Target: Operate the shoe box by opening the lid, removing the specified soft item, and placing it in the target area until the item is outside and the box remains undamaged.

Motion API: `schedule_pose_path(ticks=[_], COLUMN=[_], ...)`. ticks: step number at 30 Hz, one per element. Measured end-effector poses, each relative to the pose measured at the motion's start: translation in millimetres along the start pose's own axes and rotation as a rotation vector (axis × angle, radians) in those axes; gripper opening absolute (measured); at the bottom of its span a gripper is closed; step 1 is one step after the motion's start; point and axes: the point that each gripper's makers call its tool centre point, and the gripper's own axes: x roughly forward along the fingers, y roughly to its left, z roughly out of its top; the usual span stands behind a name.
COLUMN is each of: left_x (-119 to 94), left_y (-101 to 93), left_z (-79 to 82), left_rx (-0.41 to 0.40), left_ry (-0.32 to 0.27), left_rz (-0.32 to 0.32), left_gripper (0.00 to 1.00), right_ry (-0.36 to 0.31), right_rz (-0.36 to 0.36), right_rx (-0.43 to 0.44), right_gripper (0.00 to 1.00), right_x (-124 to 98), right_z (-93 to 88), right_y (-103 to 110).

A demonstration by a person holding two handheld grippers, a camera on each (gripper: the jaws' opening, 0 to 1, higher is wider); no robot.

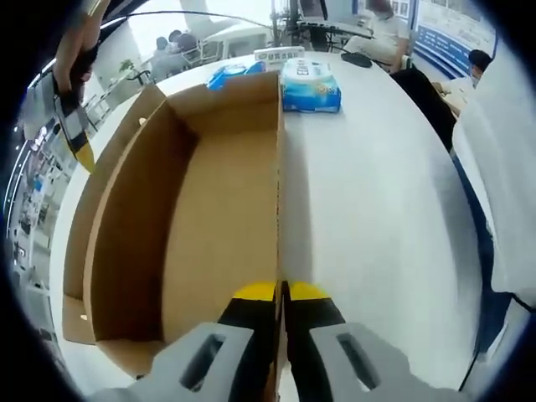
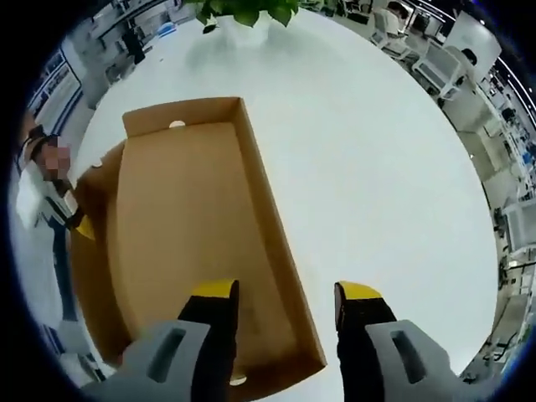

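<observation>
Left gripper view shows the shoe box, a brown cardboard box, lying open on a big white table. The box looks bare inside. The left gripper has yellow tips, and its two jaws are squeezed tight on the near end of the box's right wall, one jaw on each side of the thin card. Far along the table, just past the box, sits a blue and white pack, and a smaller blue packet lies just behind the box's far wall. People sit at desks at the far end of the room. In the right gripper view, the box sits on the white table again. The right gripper has its jaws spread wide apart and grips nothing. Its left jaw is over the inside of the box and its right jaw is over the table, with the box's side wall between them. A green plant is at the far edge of the table.
</observation>
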Motion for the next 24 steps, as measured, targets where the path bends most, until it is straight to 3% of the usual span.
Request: schedule_pose_path(ticks=[6, 10, 17, 24], left_x=[0, 0, 0, 2], left_y=[-0.4, -0.3, -0.9, -3.9], left_z=[-0.1, -0.4, -0.3, 0.0], left_rx=[-0.005, -0.013, -0.007, 0.012], left_ry=[-0.003, -0.007, -0.012, 0.003], left_rz=[-0.003, -0.006, -0.001, 0.001], left_gripper=[0.01, 0.01, 0.01, 0.01], right_ry=[0.017, 0.015, 0.039, 0.068], right_rz=[0.018, 0.025, 0.028, 0.065], right_rx=[-0.032, -0.05, -0.081, -0.111], right_gripper=[0.42, 0.3, 0.23, 0.22], right_x=[12, 15, 16, 21], right_z=[1.0, 1.4, -5.0, -10.0], right_y=[2, 0, 0, 14])
